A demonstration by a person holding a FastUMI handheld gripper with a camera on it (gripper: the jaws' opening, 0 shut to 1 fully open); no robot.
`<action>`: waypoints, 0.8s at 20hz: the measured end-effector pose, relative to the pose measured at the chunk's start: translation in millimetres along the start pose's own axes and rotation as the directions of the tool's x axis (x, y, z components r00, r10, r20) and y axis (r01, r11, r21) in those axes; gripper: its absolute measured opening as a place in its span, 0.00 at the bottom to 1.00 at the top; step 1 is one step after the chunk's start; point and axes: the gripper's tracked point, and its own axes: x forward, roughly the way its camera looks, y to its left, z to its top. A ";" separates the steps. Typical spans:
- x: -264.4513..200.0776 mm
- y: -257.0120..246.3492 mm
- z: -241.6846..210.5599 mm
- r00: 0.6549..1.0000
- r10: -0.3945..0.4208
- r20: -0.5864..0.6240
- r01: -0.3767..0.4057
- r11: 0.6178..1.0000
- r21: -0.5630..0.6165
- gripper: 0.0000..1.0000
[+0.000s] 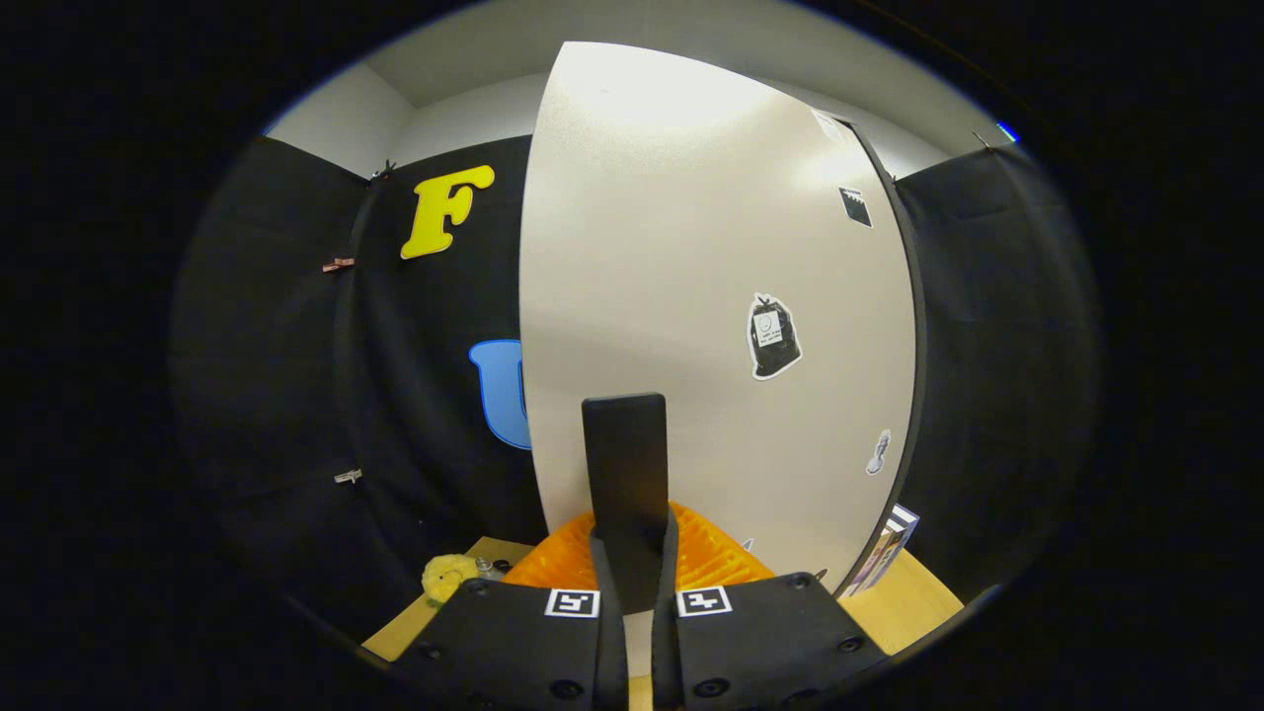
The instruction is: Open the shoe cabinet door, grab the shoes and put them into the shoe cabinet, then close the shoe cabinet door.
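Observation:
My gripper (624, 405) is shut, its fingers pressed flat together and pointing at the white cabinet door (691, 247), which stands just beyond the tips. An orange shoe (716, 558) with a ribbed surface sits right under the fingers, spreading out on both sides of them; its middle is hidden behind them. I cannot see the fingers pressing on it. The door carries a few small stickers, and a dark edge runs down its right side.
A wooden tabletop (913, 597) runs under the cabinet. A yellow plush toy (446, 576) lies on it to the left of the shoe. Some upright books or boxes (886, 553) stand at the door's lower right corner. Black cloth walls close in on both sides.

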 end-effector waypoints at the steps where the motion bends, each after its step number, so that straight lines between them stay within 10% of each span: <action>1: -9.4 -5.2 0.3 1.000 0.000 0.002 0.000 1.000 -0.004 0.13; 16: -114.2 -103.8 5.9 1.000 0.021 -0.013 -0.020 0.999 0.039 0.13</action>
